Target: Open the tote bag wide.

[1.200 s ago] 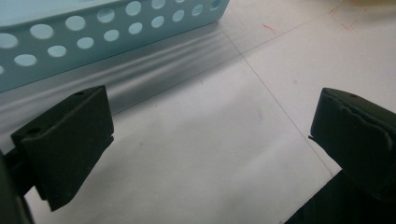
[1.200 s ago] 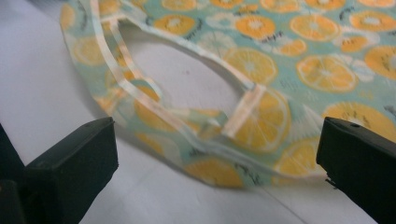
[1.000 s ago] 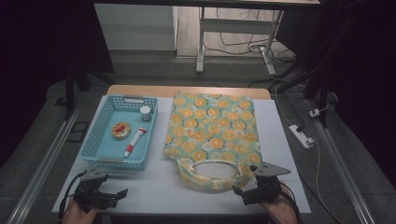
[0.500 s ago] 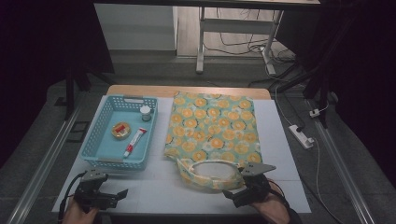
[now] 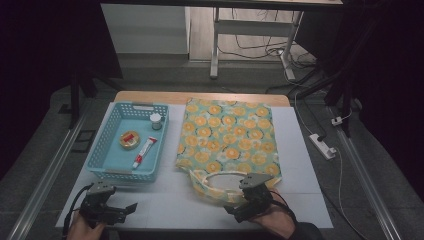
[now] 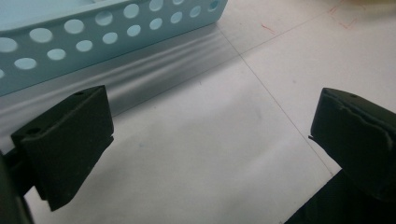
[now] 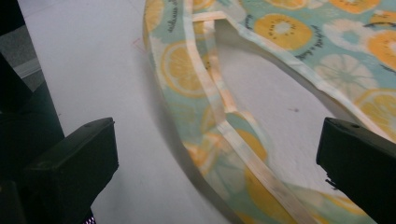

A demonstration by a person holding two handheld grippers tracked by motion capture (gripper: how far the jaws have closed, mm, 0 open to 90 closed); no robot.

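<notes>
A fabric tote bag printed with orange slices lies flat on the white table. Its looped handles point toward the near edge. My right gripper hovers low at that handle loop. In the right gripper view it is open, and the handle strap runs across the gap between the jaws without touching them. My left gripper rests near the front left corner. Seen in the left gripper view it is open over bare table, with nothing between the jaws.
A light blue perforated basket stands left of the bag, and its wall is just ahead of the left gripper. It holds a small jar, a round tin and a tube. A power strip lies off the right edge.
My right gripper has moved left along the near edge, closer to the bag's handle loop. The left gripper has stayed where it was.
</notes>
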